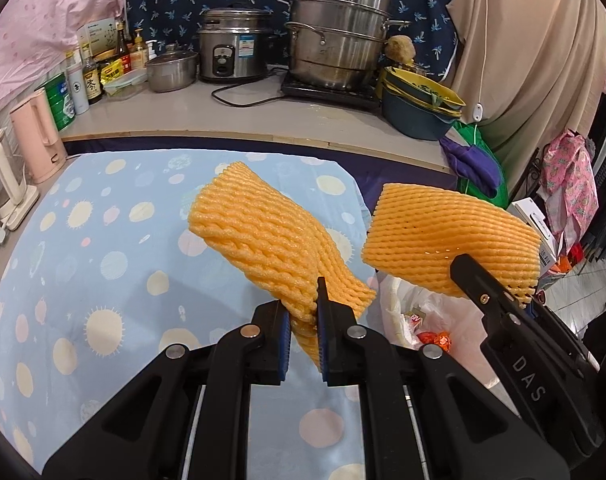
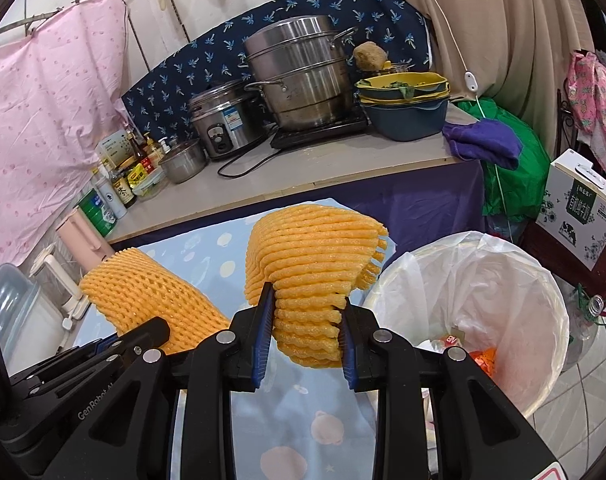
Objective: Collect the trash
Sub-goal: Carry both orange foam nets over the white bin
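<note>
My left gripper [image 1: 304, 320] is shut on an orange foam fruit net [image 1: 259, 236], which sticks up and away over the blue spotted tablecloth [image 1: 83, 280]. My right gripper [image 2: 305, 320] is shut on a second orange foam net [image 2: 315, 256], squeezed between its blue pads. Each wrist view shows the other tool too: the right gripper [image 1: 491, 296] with its net [image 1: 451, 236] on the right, the left one's net [image 2: 151, 300] on the left. A white-lined trash bin [image 2: 483, 280] stands just right of the table, with wrappers inside; the same bin [image 1: 431, 320] lies below the right net.
Behind the table a counter [image 1: 243, 116] carries a rice cooker [image 1: 233, 46], a stacked steel steamer [image 1: 339, 36], bottles, a pink kettle [image 1: 39, 136] and stacked basins [image 1: 423, 108]. A milk carton box [image 2: 583, 220], green bag and hanging clothes crowd the right side.
</note>
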`<state>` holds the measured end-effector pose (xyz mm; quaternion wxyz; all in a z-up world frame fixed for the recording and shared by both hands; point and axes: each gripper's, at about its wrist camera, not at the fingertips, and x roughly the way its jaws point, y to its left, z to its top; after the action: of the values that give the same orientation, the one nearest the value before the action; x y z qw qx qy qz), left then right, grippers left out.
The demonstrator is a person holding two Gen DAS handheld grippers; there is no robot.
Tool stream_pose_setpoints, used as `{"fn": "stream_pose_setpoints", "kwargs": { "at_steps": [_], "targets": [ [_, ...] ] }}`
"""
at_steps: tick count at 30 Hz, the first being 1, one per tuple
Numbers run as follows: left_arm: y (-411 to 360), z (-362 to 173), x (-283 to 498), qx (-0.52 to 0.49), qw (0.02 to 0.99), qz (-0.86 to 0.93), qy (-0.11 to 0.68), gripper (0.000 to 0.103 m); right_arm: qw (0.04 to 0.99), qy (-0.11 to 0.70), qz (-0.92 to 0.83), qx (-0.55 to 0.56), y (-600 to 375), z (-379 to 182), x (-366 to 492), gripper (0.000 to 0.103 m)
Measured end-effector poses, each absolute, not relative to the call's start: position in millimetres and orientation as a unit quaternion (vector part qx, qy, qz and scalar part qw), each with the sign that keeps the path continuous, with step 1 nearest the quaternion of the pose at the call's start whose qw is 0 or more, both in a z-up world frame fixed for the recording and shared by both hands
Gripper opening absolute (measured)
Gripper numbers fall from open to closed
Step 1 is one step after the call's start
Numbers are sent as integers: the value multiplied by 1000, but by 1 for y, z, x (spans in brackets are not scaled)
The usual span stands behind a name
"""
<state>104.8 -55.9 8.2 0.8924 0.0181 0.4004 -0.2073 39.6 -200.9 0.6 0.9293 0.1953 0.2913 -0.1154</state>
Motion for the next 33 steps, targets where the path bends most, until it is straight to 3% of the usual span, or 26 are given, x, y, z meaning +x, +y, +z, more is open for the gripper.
{"fn": "stream_pose_setpoints", "kwargs": {
  "at_steps": [33],
  "targets": [
    [-161,5,68,101,869,-282,393,10,907,281,-225,219,-303,-1,-32,28]
  ]
}}
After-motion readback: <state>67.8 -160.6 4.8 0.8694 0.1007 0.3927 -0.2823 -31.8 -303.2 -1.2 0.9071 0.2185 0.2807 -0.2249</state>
